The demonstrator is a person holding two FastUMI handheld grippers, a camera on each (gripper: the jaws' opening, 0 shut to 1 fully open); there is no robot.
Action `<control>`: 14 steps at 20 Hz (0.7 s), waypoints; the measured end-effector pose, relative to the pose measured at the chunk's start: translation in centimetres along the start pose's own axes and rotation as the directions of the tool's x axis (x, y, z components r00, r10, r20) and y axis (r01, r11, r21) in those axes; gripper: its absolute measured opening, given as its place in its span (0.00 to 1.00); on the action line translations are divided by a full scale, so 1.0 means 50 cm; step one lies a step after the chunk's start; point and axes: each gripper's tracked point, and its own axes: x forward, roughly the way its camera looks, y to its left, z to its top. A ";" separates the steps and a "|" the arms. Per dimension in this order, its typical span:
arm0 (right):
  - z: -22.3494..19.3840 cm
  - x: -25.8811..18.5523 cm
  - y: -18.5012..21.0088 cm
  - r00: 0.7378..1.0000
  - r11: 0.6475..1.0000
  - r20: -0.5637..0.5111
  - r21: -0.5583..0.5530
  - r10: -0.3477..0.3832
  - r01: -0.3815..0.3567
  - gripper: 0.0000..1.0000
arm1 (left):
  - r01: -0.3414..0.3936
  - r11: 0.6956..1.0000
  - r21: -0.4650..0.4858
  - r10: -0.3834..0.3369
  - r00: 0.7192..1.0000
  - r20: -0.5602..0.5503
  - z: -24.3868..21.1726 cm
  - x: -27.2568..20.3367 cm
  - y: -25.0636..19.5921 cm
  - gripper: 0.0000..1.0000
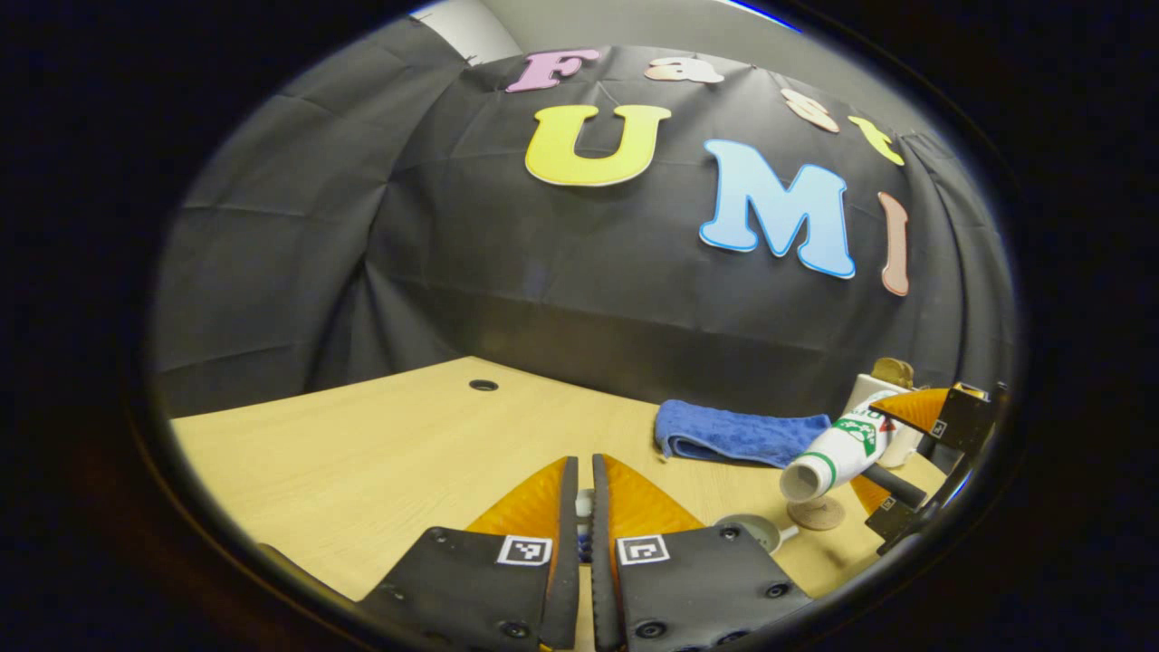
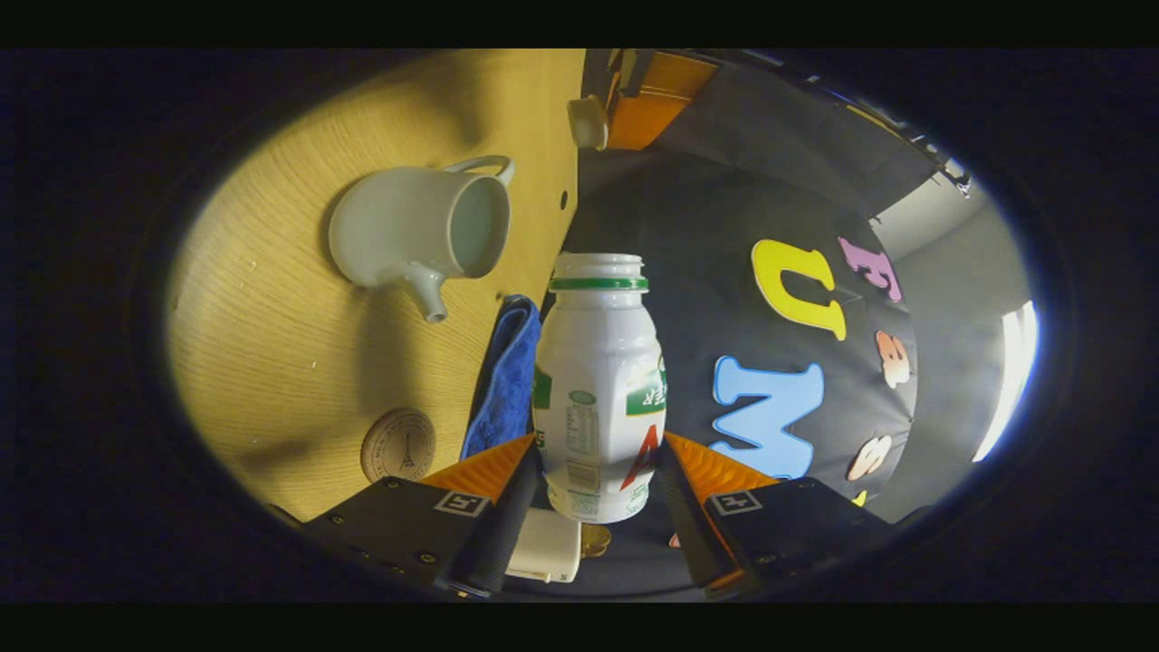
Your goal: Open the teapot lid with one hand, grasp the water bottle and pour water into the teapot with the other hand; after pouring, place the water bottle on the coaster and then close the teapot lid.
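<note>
Left gripper (image 1: 584, 507) is nearly closed, its two fingers pinching something small and pale that I take to be the teapot lid (image 1: 585, 503), held up above the wooden table (image 1: 362, 453). Farther right in the left gripper view lie the blue cloth (image 1: 738, 433), the teapot (image 1: 750, 528) (just its open rim peeking past the finger) and the round coaster (image 1: 817, 513). Right gripper (image 2: 598, 466) clamps the water bottle (image 2: 598, 389) low on its body, tipped sideways, open mouth towards the teapot. The bottle looks like light, smooth plastic that could slip or dent, so a firm hold on the waist seems wisest. Being ceramic, the lid and pot would chip, so a gentle set-down suits them.
</note>
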 end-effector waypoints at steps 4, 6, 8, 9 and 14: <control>0.002 0.000 -0.003 1.000 1.000 0.011 -0.019 -0.006 0.007 0.73 | -0.002 1.000 -0.004 0.002 1.000 0.000 0.000 0.000 0.003 0.16; 0.001 0.000 -0.003 1.000 1.000 0.013 -0.028 -0.012 0.013 0.74 | -0.002 1.000 -0.007 0.002 1.000 0.000 0.003 -0.003 0.004 0.16; 0.004 -0.001 -0.003 1.000 0.999 0.015 -0.039 -0.018 0.018 0.73 | -0.001 1.000 -0.011 0.001 1.000 0.000 -0.001 0.000 0.004 0.16; 0.006 -0.004 -0.005 1.000 0.999 0.016 -0.045 -0.019 0.020 0.74 | -0.002 1.000 -0.011 0.002 1.000 -0.001 -0.002 -0.001 0.004 0.16; 0.009 0.000 -0.024 0.999 0.998 0.025 -0.063 -0.030 0.031 0.73 | -0.011 1.000 -0.016 0.011 1.000 -0.002 -0.002 0.000 0.013 0.16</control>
